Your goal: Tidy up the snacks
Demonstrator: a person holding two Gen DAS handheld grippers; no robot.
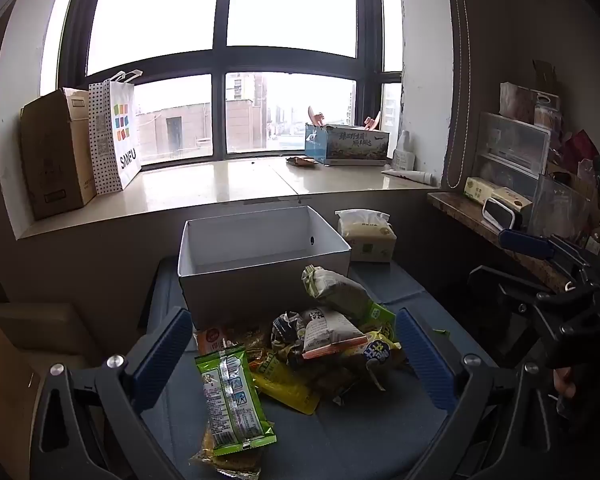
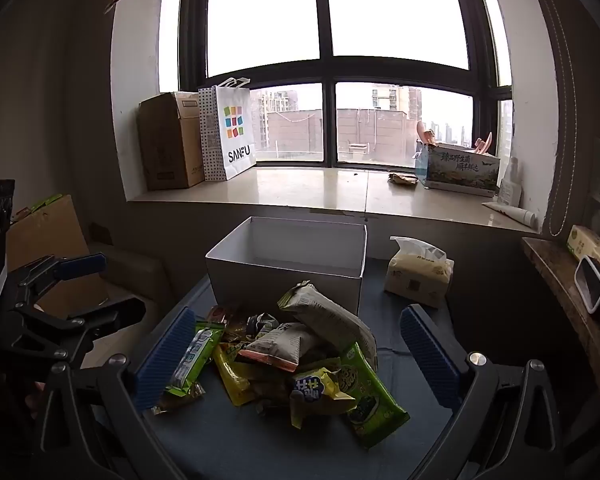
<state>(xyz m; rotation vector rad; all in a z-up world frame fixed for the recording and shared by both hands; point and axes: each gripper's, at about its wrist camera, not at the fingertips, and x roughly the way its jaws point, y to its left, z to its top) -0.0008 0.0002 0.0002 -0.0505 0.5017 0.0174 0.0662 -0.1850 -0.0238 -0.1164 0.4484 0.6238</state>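
Observation:
A pile of snack packets (image 1: 300,356) lies on a dark blue surface (image 1: 360,432), in front of an open white box (image 1: 260,264) that looks empty. A green packet (image 1: 232,396) lies at the pile's near left. My left gripper (image 1: 292,364) is open, its blue fingers either side of the pile, holding nothing. In the right wrist view the pile (image 2: 292,360) and the box (image 2: 288,268) show again. My right gripper (image 2: 296,360) is open and empty around the pile. Each gripper shows at the other view's edge: the right one (image 1: 540,248) and the left one (image 2: 72,272).
A tissue pack (image 1: 366,236) stands right of the box. The windowsill behind holds a cardboard box (image 1: 56,152), a SANFU bag (image 1: 116,136) and a printed box (image 1: 346,144). A wooden shelf (image 1: 468,212) with clutter is on the right. Cardboard boxes (image 2: 52,240) stand on the left.

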